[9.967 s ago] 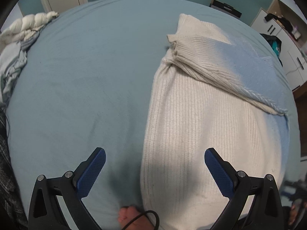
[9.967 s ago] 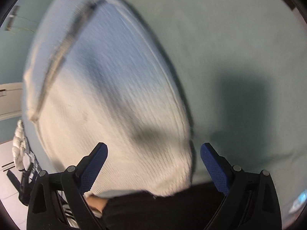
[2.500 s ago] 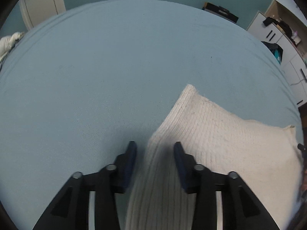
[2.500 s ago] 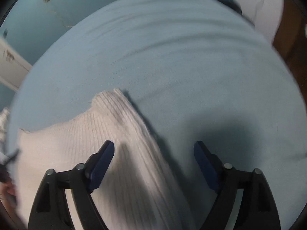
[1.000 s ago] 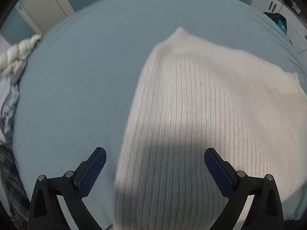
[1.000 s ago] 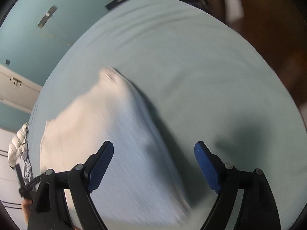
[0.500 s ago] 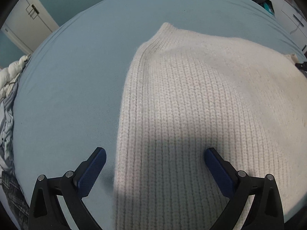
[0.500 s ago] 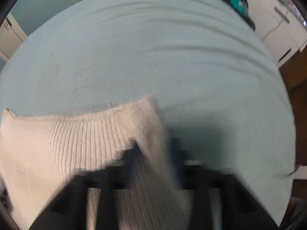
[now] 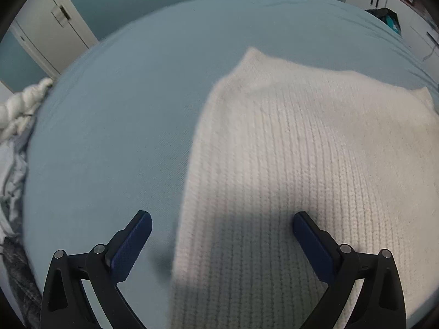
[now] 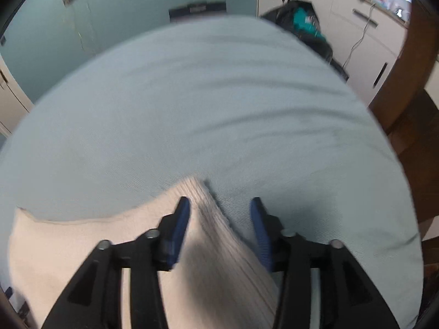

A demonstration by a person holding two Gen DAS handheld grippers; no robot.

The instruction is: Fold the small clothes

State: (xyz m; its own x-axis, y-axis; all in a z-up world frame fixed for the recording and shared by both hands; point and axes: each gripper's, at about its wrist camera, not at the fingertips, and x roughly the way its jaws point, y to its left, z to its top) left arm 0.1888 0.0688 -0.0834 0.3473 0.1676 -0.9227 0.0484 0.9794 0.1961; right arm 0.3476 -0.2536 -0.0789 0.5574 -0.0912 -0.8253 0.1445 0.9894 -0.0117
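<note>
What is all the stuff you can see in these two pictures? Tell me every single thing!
knit sweater: one, cream white, folded flat on the bed, its corner between the right gripper's fingers
bed sheet: one, light blue, covering the whole bed under the sweater
bundle of bedding: one, white and pale blue, at the bed's left edge
closet doors: white, against the teal wall, far left
cabinets: white with dark handles, far right, a cable hanging down the front
dark bag: one, black with teal, beside the cabinets
left gripper: black with blue pads, wide open over the sweater's left edge
right gripper: black with blue pads, partly closed around the sweater's corner
</note>
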